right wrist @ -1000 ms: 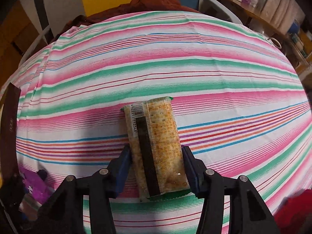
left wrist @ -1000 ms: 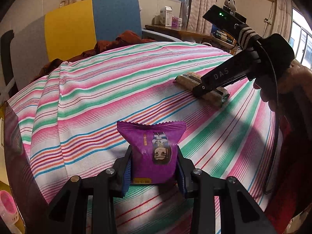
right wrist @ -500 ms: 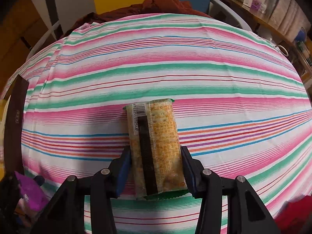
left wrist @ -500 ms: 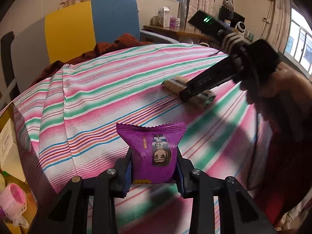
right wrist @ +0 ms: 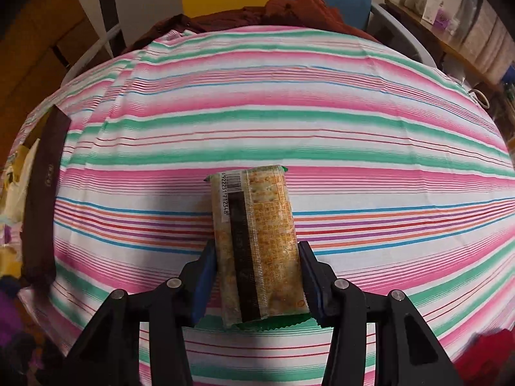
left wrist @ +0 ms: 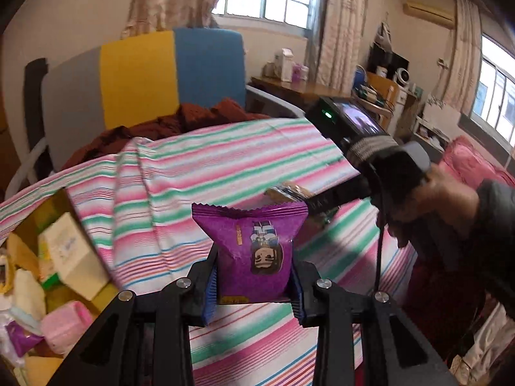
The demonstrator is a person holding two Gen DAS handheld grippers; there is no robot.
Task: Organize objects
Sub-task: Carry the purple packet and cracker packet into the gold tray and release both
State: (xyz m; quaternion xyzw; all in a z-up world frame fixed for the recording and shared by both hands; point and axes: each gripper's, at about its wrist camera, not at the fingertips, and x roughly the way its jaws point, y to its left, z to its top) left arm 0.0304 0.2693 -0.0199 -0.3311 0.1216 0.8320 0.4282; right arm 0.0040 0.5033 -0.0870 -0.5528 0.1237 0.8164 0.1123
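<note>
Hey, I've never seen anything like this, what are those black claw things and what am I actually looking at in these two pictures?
No robot here: a person holds a hand-held gripper in each hand, each with a fisheye camera looking along its fingers. The left camera shows the left gripper shut on a purple snack packet, with the person's hand holding the other tool. The right camera shows the right gripper shut on a cracker pack. Below both is a striped cloth. A box of assorted items sits beside it at left.
</note>
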